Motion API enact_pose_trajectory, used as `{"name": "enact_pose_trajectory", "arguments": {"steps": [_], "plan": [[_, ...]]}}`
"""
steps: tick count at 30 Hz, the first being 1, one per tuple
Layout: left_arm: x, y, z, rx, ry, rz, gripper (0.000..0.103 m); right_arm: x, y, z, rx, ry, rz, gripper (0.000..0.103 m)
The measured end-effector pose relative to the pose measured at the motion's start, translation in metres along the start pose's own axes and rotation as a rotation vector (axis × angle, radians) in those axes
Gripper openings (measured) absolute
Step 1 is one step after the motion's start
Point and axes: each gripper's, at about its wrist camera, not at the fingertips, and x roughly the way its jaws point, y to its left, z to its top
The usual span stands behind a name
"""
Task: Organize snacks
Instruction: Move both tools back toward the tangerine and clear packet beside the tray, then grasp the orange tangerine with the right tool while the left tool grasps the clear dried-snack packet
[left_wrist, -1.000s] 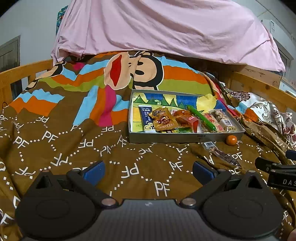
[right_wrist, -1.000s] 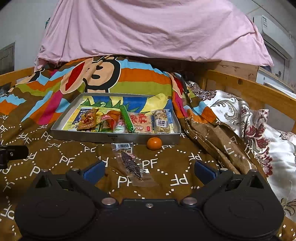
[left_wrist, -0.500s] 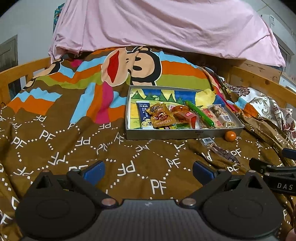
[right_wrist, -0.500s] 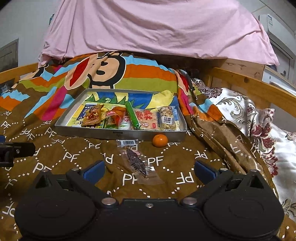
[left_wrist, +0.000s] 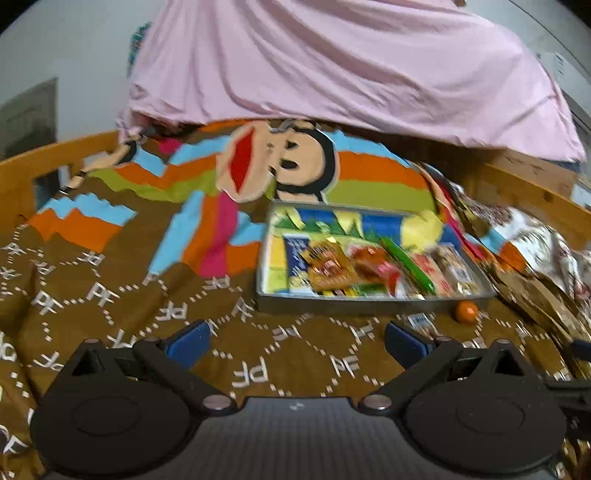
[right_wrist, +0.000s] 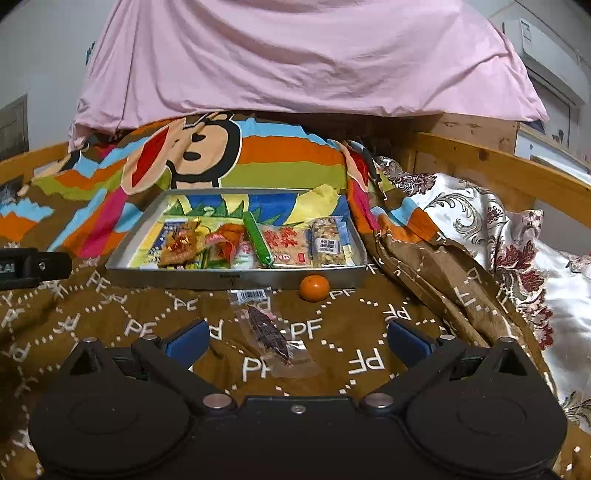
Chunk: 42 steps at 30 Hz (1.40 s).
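Observation:
A grey metal tray lies on the brown bedspread and holds several snack packs, among them a green stick and a nut bar. Just in front of it sit a small orange and a clear packet with a dark snack. My right gripper is open, with the packet lying between its fingers on the cover. My left gripper is open and empty, well short of the tray. The orange shows in the blurred left view.
A pink sheet hangs behind the tray. Wooden bed rails run along the right and far left. A folded floral quilt lies to the right. The left gripper shows at the left edge of the right wrist view.
The left gripper has risen and moved forward towards the tray, and its view is now blurred. The right gripper has barely shifted. Both stay open.

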Motion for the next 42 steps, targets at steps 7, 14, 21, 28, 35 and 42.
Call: {"name": "enact_pose_trajectory", "arguments": {"steps": [7, 14, 21, 28, 35, 42], "plan": [[0.003, -0.002, 0.008, -0.109, -0.039, 0.059, 0.103, 0.006, -0.008, 0.017, 0.020, -0.024, 0.020, 0.102], [0.019, -0.019, 0.015, -0.060, -0.065, 0.115, 0.103, 0.017, -0.011, 0.026, -0.008, -0.005, 0.041, 0.102], [0.027, -0.014, 0.013, -0.126, -0.051, 0.069, 0.103, 0.036, -0.016, 0.043, -0.054, -0.016, 0.066, 0.102], [0.034, -0.022, 0.015, -0.098, -0.020, 0.141, 0.103, 0.066, -0.022, 0.054, -0.127, 0.017, 0.108, 0.102], [0.052, -0.041, 0.009, -0.057, 0.053, 0.173, 0.103, 0.106, -0.026, 0.064, -0.256, -0.034, 0.101, 0.102], [0.074, -0.059, -0.004, -0.062, 0.134, 0.174, 0.103, 0.130, -0.038, 0.052, -0.213, 0.066, 0.120, 0.102]]}}
